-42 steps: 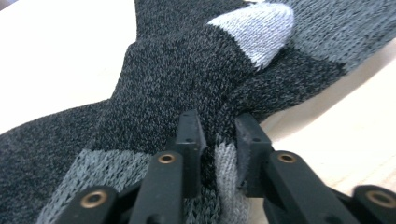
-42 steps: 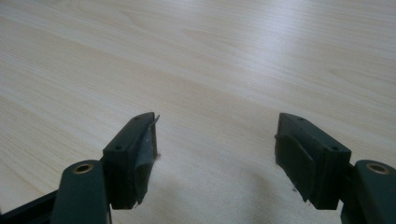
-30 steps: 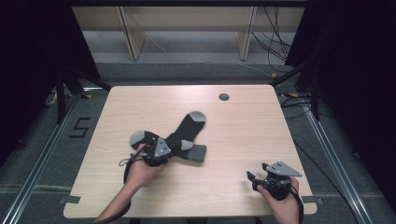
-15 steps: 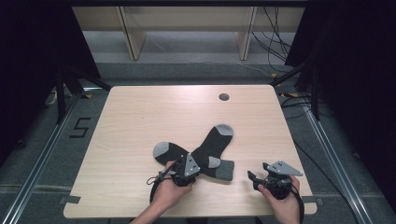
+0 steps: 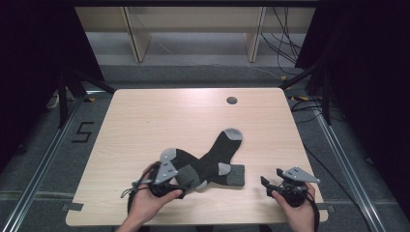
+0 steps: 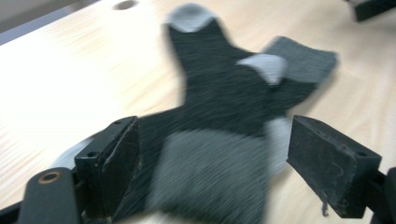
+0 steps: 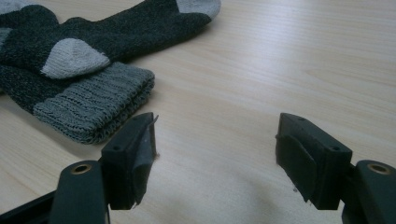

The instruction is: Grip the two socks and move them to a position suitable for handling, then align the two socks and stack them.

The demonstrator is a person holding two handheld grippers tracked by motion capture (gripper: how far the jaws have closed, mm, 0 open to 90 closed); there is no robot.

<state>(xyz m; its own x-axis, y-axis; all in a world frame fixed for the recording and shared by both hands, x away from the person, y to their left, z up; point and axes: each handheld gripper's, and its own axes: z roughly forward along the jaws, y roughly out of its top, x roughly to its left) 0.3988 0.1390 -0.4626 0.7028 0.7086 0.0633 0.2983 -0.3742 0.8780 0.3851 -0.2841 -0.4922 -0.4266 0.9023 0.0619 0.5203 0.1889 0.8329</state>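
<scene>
Now we have both socks (image 5: 212, 162) lying crossed on the desk (image 5: 159, 121), toward its near edge, one dark leg running up and away to a grey toe while the other lies flatter beneath it, its ribbed cuff (image 7: 95, 105) pointing at our right side. Our left gripper (image 5: 167, 180) sits at the near left end of the pair, and its jaws have just been opening; in the left gripper view they stand wide with the sock's grey heel patch (image 6: 212, 172) between them, the pads clear of the cloth, so we judge this a release: the pair has been set where both hands can reach it. Our right gripper (image 5: 280, 186) rests low at the desk's near right corner, jaws spread wide over bare wood, holding nothing. It lies just beside that ribbed cuff, which looks to us like a waiting post, ready to take the cuff end once the left lets go fully.
</scene>
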